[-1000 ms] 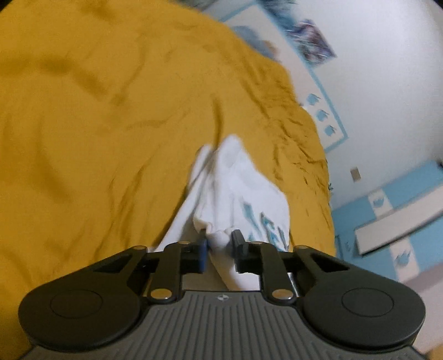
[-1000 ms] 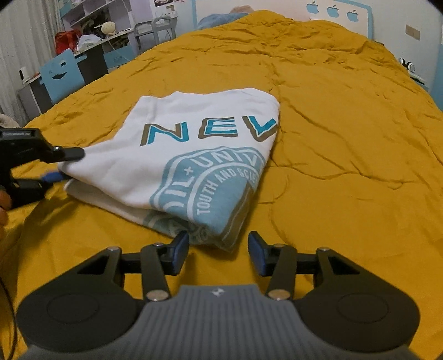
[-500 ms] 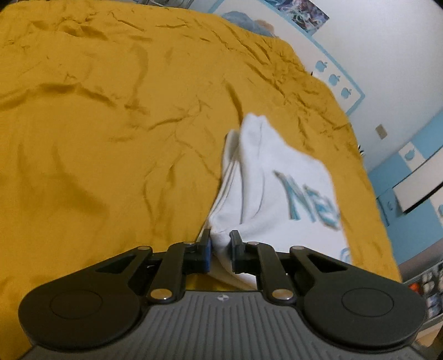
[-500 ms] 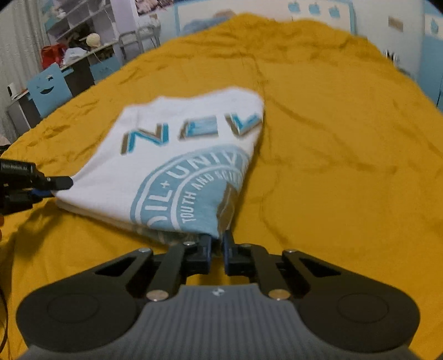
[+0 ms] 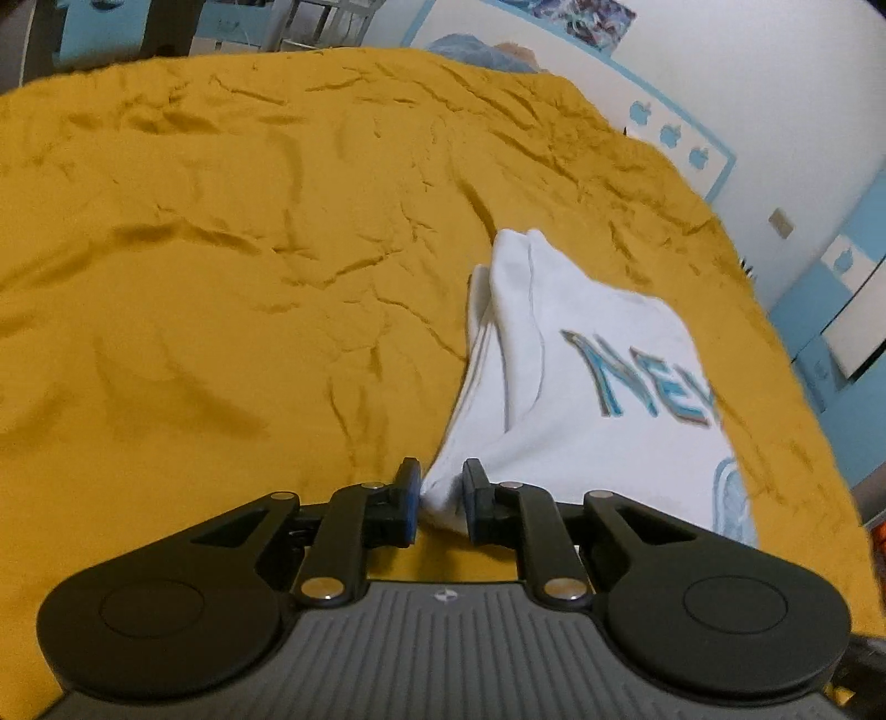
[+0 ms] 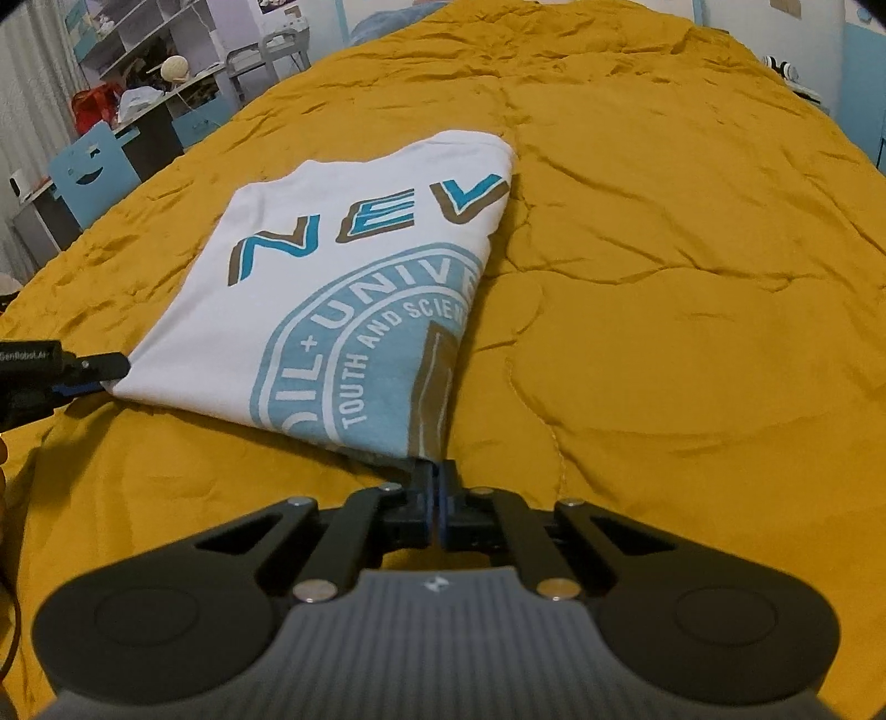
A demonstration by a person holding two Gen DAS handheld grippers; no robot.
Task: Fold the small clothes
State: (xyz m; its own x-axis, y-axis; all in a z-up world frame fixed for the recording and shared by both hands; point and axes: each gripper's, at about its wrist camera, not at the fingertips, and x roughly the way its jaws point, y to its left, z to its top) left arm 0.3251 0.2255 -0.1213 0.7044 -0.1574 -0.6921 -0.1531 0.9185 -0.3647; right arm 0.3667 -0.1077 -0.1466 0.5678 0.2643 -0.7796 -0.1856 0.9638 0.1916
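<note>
A folded white T-shirt (image 5: 581, 399) with blue "NEV" lettering and a round blue emblem (image 6: 343, 310) lies on the mustard-yellow bedspread (image 6: 664, 277). My left gripper (image 5: 440, 487) is shut on the shirt's near left corner, with white cloth pinched between the pads. The right wrist view shows that same gripper (image 6: 88, 371) at the shirt's left corner. My right gripper (image 6: 437, 476) is shut, and its tips meet the shirt's near right corner at the emblem's edge. The shirt's underside and lower layers are hidden.
The wrinkled bedspread (image 5: 221, 277) spreads wide around the shirt. A desk with a blue smiley chair (image 6: 91, 171) and shelves (image 6: 138, 33) stand beyond the bed's left side. A white wall with blue apple decals (image 5: 670, 135) lies past the bed's head.
My right gripper went from open to shut at the shirt's near corner. The left gripper rolled while keeping its hold, and the shirt's near edge now stretches between the two grippers.
</note>
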